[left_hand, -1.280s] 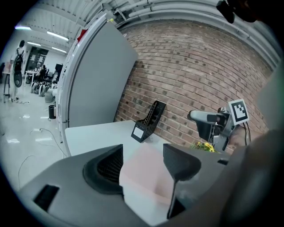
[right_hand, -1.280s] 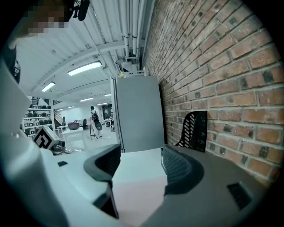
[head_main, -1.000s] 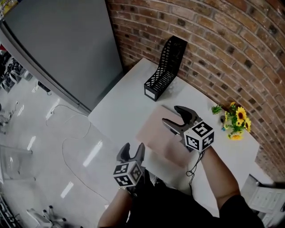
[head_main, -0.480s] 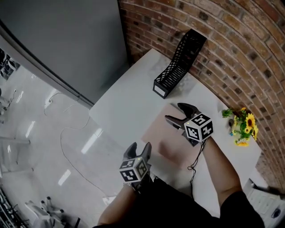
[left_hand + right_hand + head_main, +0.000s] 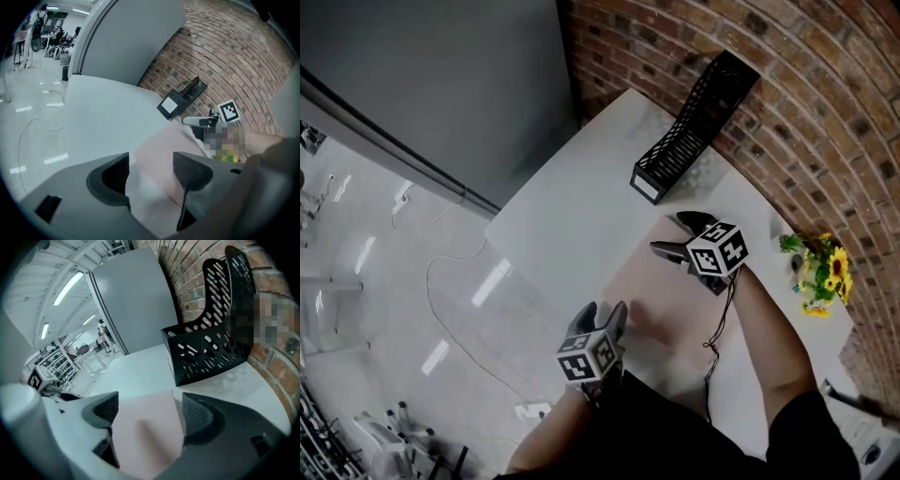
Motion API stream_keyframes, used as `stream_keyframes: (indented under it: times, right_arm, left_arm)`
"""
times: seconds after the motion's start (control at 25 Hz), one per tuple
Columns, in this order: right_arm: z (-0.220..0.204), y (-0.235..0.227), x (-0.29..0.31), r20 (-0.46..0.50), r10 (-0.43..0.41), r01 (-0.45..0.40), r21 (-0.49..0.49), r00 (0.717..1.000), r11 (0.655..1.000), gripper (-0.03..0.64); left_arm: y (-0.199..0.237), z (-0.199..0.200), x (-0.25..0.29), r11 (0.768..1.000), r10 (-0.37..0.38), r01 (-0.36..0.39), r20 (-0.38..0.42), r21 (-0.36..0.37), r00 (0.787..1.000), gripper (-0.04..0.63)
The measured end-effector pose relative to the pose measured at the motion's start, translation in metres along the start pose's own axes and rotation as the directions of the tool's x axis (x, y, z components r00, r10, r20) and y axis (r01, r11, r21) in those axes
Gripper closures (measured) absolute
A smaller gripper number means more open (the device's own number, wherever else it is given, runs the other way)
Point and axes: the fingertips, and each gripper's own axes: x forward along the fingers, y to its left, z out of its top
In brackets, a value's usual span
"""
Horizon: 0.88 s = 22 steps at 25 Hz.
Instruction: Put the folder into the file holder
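Grasp step: my right tool is opening over the pink folder, left tool wide; next, clamp, lift toward file holder.

Pink folder; black slotted file holder; white table; red-brown brick wall; yellow flowers.

Soft, even indoor light. Long white ceiling strip lights glow bright. Glare streaks on glossy grey floor. Faint shadow beside black mesh file holder. Gripper views: heavy fisheye bending, dark corners, blurred foreground.
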Motion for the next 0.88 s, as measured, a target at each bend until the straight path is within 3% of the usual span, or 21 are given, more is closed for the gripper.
stream_keyframes:
  times: [0.28,0.52,0.88]
  right_arm:
    - [-0.011,-0.007,0.022,-0.103,0.063,-0.063,-0.005,0.993,0.998,0.172]
    - [-0.028,-0.004,0.036,-0.208,0.129,-0.132,0.002,0.969,0.991,0.170]
    - [-0.028,-0.005,0.038,-0.206,0.113,-0.118,-0.012,0.972,0.993,0.173]
  left_arm:
    - [0.000,-0.002,0.013,0.999,-0.010,0.008,-0.025,-0.044,1.000,0.314]
    - [0.000,-0.004,0.026,0.998,-0.014,0.011,-0.042,-0.061,0.999,0.314]
    - [0.001,-0.001,0.029,0.997,0.017,-0.019,-0.029,-0.070,0.999,0.311]
